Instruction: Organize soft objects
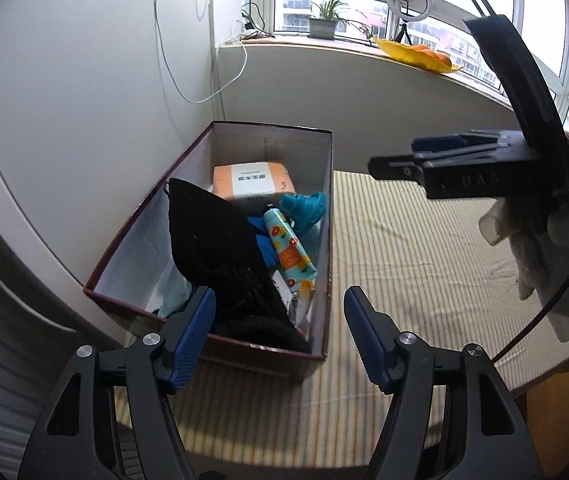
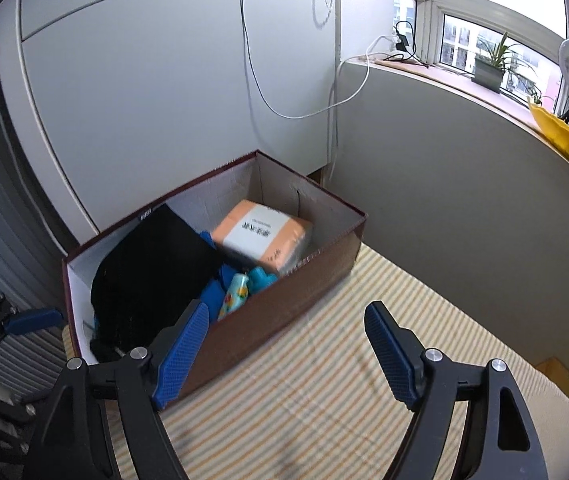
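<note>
- The left hand-held gripper [image 1: 280, 336] stands released with nothing between its blue pads; its near pad overlaps the front edge of the box [image 1: 316, 208] in the view.
- The right hand-held gripper [image 2: 286, 354] is likewise released and empty, held above the striped bed cover [image 2: 324, 360] just beside the box.
- The soft things already lie in the box: a black fabric item [image 1: 220, 248] leaning across it, an orange tissue pack [image 1: 253, 182] at the far end, a patterned tube [image 1: 290, 254] and a teal piece [image 1: 304, 206] between them.
- Risk: the black fabric rises near the rim; a brushing pad could likely drag it out or over the edge.
- Risk: the box looks like light cardboard on soft bedding, so a nudge from either gripper may slide or tip it.
- Risk: the two grippers are close; they could knock together near the box.
- Hard to tell: what lies under the black fabric, what the blue bits beside it are, and whether any soft object remains outside the views.
</note>
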Tool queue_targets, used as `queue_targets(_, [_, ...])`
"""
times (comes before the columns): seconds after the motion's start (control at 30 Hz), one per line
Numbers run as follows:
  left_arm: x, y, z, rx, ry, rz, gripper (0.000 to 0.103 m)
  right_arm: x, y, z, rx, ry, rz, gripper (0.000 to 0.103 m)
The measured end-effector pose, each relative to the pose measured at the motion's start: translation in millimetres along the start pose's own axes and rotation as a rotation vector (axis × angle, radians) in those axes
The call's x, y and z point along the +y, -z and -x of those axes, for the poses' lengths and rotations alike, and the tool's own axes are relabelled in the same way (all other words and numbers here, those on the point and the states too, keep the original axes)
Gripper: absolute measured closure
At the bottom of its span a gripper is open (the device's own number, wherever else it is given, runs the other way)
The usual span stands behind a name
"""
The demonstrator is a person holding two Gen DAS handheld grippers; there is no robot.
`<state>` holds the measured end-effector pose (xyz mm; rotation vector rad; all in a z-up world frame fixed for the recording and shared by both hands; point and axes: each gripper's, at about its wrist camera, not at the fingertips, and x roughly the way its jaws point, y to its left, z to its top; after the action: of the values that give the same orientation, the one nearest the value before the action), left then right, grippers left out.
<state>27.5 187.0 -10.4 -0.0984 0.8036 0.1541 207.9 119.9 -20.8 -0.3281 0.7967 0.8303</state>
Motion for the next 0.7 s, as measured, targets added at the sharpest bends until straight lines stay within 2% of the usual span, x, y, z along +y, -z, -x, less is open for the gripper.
queue_targets(0.2, [-7,13,14,-0.026,-0.010,0.015,0.036,4,26,22,-0.012,0.009,0.014,0.026])
queue_targets(0.47, [-10,41,23,-0.049,0.016,0.128,0.034,17,77,57,-0.041,0.010,0.047,0.023])
queue_targets(0.7, [-21,58,38,-0.076,-0.037,0.140,0.034,24,104,86,-0.074,-0.001,0.026,0.023])
